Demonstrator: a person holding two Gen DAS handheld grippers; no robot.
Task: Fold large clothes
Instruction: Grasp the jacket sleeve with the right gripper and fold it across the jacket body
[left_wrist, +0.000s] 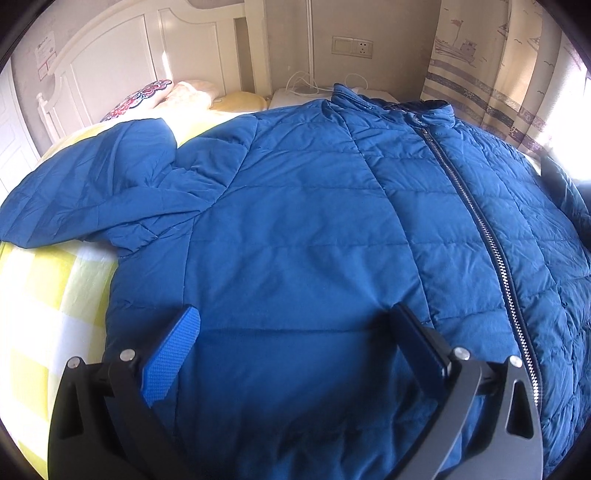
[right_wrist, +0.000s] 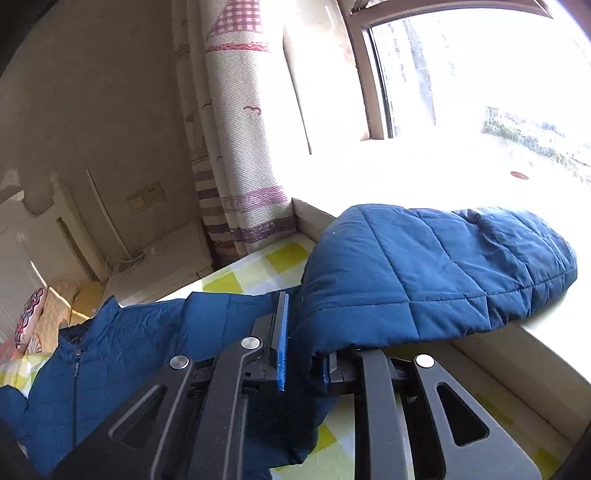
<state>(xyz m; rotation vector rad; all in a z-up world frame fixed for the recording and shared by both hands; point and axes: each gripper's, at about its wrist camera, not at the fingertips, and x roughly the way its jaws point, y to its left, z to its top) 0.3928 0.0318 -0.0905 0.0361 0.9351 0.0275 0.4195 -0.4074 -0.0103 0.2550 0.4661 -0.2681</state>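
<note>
Blue jacket (left_wrist: 314, 229), sleeve (right_wrist: 424, 269) pinched in right hand-held gripper (right_wrist: 303, 354), right finger hidden; left hand-held gripper (left_wrist: 295, 321) agape.

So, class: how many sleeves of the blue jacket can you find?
2: left sleeve lies on the bed; right sleeve rests on the windowsill, held by the right gripper.

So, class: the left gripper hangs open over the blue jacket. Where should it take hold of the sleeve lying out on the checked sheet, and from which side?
Grip the sleeve near its cuff end, where it narrows and lies flat on the checked sheet. Come from the outer side with the left gripper, one of the fingers sliding under the free edge. The jacket body is probably too broad to pinch.
</note>
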